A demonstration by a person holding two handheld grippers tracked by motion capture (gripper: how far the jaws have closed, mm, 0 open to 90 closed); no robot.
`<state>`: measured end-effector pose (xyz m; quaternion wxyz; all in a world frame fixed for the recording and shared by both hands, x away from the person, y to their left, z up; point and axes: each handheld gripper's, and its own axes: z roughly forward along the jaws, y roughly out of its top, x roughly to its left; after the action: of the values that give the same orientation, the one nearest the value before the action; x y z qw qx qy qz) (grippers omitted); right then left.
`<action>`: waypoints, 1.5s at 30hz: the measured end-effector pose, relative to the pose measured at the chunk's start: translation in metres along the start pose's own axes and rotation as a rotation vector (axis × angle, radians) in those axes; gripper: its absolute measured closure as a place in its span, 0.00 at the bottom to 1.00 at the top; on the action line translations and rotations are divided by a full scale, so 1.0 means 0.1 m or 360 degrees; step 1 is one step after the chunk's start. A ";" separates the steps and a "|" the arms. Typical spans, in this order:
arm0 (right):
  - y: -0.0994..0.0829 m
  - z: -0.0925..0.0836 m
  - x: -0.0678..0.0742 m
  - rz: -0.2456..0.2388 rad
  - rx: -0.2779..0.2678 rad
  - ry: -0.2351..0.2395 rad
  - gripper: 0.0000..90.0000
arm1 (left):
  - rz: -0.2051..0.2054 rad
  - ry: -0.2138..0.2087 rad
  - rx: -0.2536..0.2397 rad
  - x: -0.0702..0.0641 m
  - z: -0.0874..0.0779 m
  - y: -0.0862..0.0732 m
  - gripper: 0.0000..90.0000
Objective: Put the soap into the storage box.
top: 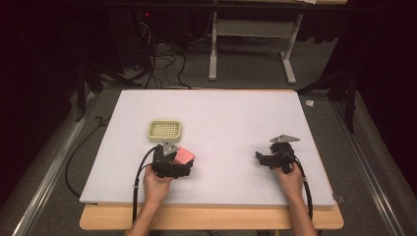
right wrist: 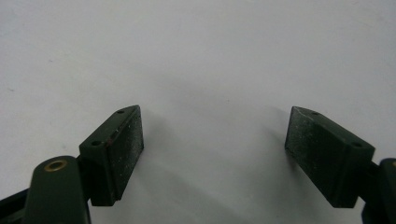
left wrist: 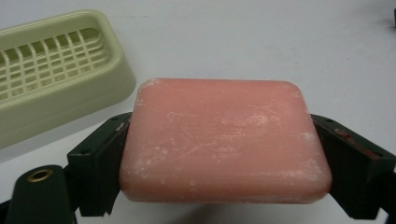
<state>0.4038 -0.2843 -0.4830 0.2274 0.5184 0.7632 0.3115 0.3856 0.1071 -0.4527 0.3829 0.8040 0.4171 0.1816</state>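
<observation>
A pink bar of soap [left wrist: 224, 140] lies flat between the two black jaws of my left gripper [left wrist: 219, 158], which is shut on it. In the high view the soap [top: 184, 156] sticks out of the left gripper [top: 183, 160] just in front of a pale green soap dish [top: 164, 131] with a slotted grid floor. That dish [left wrist: 56, 84] stands empty at the upper left of the left gripper view, close to the soap but apart from it. My right gripper [top: 260, 158] [right wrist: 215, 144] rests low over the white board at the right, open, with nothing between its jaws.
The white board [top: 231, 113] lies on a wooden table [top: 211, 219]. Beyond the far edge are a grey floor, black cables [top: 162, 59] and the white legs of another table [top: 251, 54]. Metal rails [top: 49, 167] run along both sides.
</observation>
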 end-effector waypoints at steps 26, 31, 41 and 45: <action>0.00 0.00 0.00 -0.0002 0.0000 0.0000 0.22 | -0.0081 0.0082 -0.0031 0.28 -0.15 -0.06 0.15; 0.00 0.00 0.00 -0.0002 0.0000 -0.0001 0.22 | -0.0095 0.0097 -0.0030 0.33 -0.19 -0.07 0.16; 0.00 0.00 0.00 0.0000 0.0001 -0.0001 0.22 | -0.0126 0.0144 -0.0039 0.47 -0.27 0.00 0.15; 0.00 0.00 0.00 -0.0001 0.0000 -0.0002 0.22 | -0.0135 0.0152 -0.0051 0.52 -0.29 0.04 0.15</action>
<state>0.4039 -0.2843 -0.4830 0.2280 0.5183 0.7633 0.3111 0.4001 0.1614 -0.4324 0.3827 0.7698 0.4656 0.2101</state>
